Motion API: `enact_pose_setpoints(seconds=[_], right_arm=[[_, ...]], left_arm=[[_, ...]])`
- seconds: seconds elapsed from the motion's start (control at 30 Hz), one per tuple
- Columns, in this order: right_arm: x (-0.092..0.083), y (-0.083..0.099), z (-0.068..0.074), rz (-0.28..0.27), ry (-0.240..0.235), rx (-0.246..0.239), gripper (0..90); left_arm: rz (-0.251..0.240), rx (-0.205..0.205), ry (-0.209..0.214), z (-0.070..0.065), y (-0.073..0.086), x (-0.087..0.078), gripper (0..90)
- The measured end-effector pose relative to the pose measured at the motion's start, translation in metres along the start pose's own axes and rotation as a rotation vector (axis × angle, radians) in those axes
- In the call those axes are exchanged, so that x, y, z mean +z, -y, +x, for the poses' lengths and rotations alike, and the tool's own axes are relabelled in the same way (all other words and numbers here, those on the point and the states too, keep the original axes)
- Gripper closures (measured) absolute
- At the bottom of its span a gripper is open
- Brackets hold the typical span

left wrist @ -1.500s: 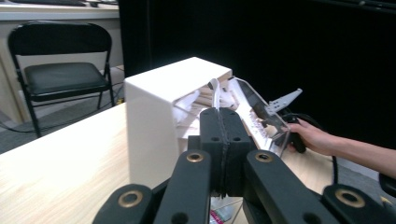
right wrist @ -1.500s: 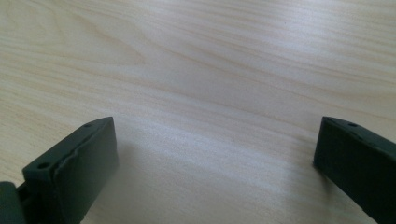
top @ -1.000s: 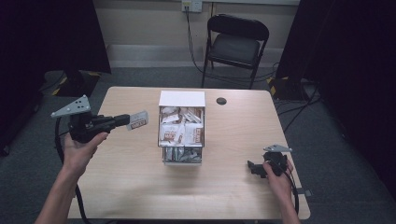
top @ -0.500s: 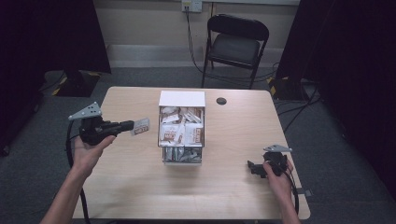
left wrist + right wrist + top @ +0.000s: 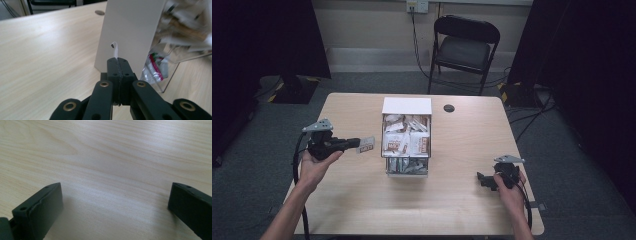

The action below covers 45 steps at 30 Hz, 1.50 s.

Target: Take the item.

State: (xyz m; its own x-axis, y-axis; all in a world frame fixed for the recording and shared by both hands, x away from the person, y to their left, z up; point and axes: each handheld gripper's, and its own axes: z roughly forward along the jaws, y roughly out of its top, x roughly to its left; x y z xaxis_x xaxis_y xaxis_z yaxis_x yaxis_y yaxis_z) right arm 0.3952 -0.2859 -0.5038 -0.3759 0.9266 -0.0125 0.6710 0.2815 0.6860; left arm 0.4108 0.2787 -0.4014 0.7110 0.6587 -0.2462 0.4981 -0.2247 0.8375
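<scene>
A clear box (image 5: 387,161) with a white flap at its far end stands at the middle of the table, full of snack packets (image 5: 406,141). My left gripper (image 5: 358,144) hovers left of it, shut on a small white packet (image 5: 366,145) that sticks out toward the box. In the left gripper view the jaws are pressed together on the packet's thin white edge (image 5: 115,50), with the box's white wall (image 5: 130,30) just ahead. Resting at the table's front right, my right gripper (image 5: 483,180) is open. In the right gripper view its fingers (image 5: 41,207) stand wide apart over bare wood.
A small black round cap (image 5: 449,108) lies on the table behind the box. A black folding chair (image 5: 464,47) stands beyond the far edge. Bare wood (image 5: 362,200) stretches in front of the box.
My left hand has come down and moved right, closer to the box, still gripping the packet. The right hand has stayed put.
</scene>
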Motion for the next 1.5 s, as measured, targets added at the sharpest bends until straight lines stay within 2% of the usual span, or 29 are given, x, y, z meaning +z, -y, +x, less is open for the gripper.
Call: enact_pose_setpoints(seconds=[0.13, 0.3, 0.63, 0.7, 0.8, 0.97, 1.03, 1.17, 1.4, 1.5], right_arm=[[0.0, 0.0, 0.0, 0.0, 0.0, 0.0, 0.0], [0.0, 0.0, 0.0, 0.0, 0.0, 0.0, 0.0], [0.0, 0.0, 0.0, 0.0, 0.0, 0.0, 0.0], [0.0, 0.0, 0.0, 0.0, -0.001, 0.0, 0.0], [0.0, 0.0, 0.0, 0.0, 0.0, 0.0, 0.0], [0.0, 0.0, 0.0, 0.0, -0.001, 0.0, 0.0], [0.0, 0.0, 0.0, 0.0, 0.0, 0.0, 0.0], [0.0, 0.0, 0.0, 0.0, 0.0, 0.0, 0.0], [0.0, 0.0, 0.0, 0.0, 0.0, 0.0, 0.0], [0.0, 0.0, 0.0, 0.0, 0.0, 0.0, 0.0]], left_arm=[[0.018, -0.013, -0.004, 0.003, 0.009, 0.01, 89.9], [0.063, -0.026, -0.008, 0.006, 0.021, 0.026, 89.9], [0.145, -0.055, -0.008, 0.01, 0.033, 0.051, 90.0], [0.146, -0.079, -0.002, 0.013, 0.036, 0.056, 89.9], [0.16, -0.087, -0.01, 0.013, 0.041, 0.061, 90.0], [0.156, -0.088, -0.019, 0.015, 0.043, 0.064, 89.8], [0.17, -0.07, -0.032, 0.018, 0.044, 0.065, 89.5], [0.17, -0.087, -0.056, 0.023, 0.047, 0.066, 85.8], [0.183, -0.08, -0.077, 0.029, 0.051, 0.068, 82.6], [0.176, -0.092, -0.081, 0.029, 0.051, 0.067, 79.6]])
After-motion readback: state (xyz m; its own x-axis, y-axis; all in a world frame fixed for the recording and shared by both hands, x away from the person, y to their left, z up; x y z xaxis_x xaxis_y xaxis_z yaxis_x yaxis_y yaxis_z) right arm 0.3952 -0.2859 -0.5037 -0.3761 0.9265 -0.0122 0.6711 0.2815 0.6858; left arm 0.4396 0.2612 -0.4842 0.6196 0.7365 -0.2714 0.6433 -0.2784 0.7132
